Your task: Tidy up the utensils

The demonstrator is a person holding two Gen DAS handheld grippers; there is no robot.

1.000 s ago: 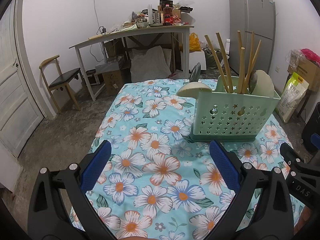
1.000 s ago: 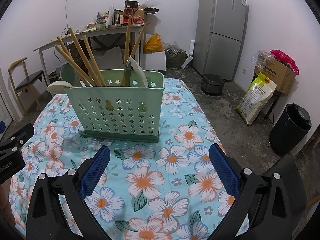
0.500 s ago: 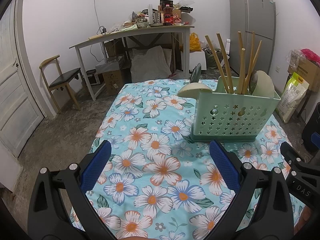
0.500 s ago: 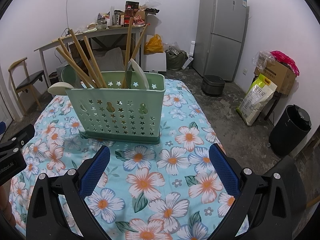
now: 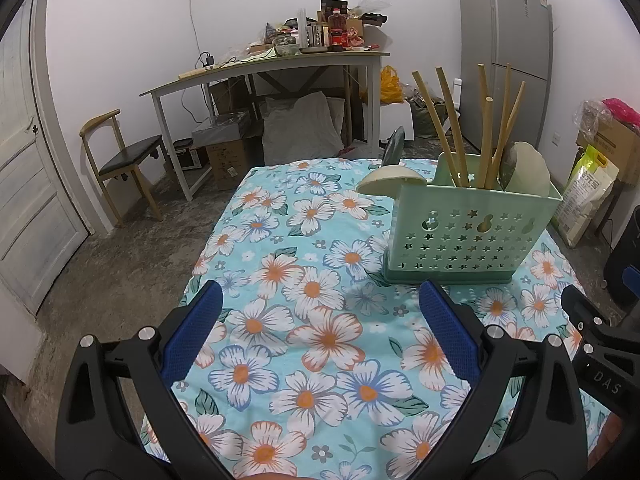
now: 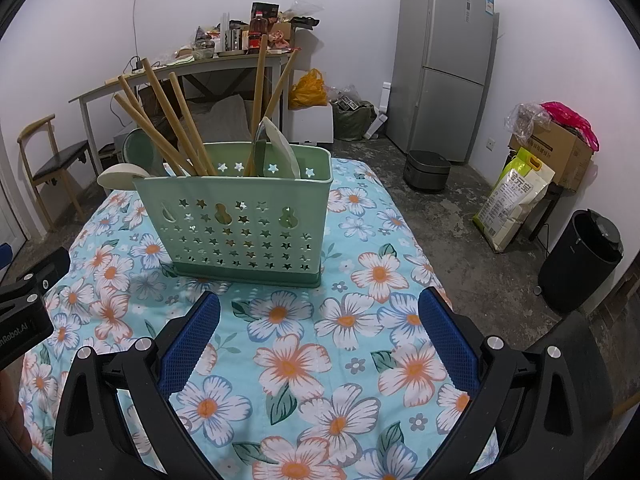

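Utensils stand gathered in a pale green caddy (image 6: 240, 224) pierced with star and gourd shaped holes, which sits upright on a floral cloth (image 6: 344, 320) covering the table. Wooden sticks (image 6: 176, 120) lean out of its left part toward the left in the right wrist view, and two more sticks (image 6: 260, 96) rise nearly upright nearer the middle. A cream spoon (image 6: 118, 176) rests with its bowl hanging over the caddy's left end, a green spoon (image 6: 138, 148) stands behind it, and a cream spatula (image 6: 284, 148) tilts inside the right part next to a dark handle. In the left wrist view the caddy (image 5: 468, 232) lies ahead and to the right, with the sticks (image 5: 452, 120) fanning above its rim. The left gripper (image 5: 320, 332) hovers over bare cloth (image 5: 304, 288) with its blue pads (image 5: 192, 332) spread wide and nothing between them. The right gripper (image 6: 320, 332) likewise hangs with its pads (image 6: 448, 344) wide apart and empty, just short of the caddy's base. Each gripper's black frame shows at the edge of the other's view. Behind the table stand a cluttered desk (image 5: 264, 68), a chair (image 5: 124, 156), a grey fridge (image 6: 444, 64), a black bin (image 6: 580, 260) and a rice sack (image 6: 512, 196).
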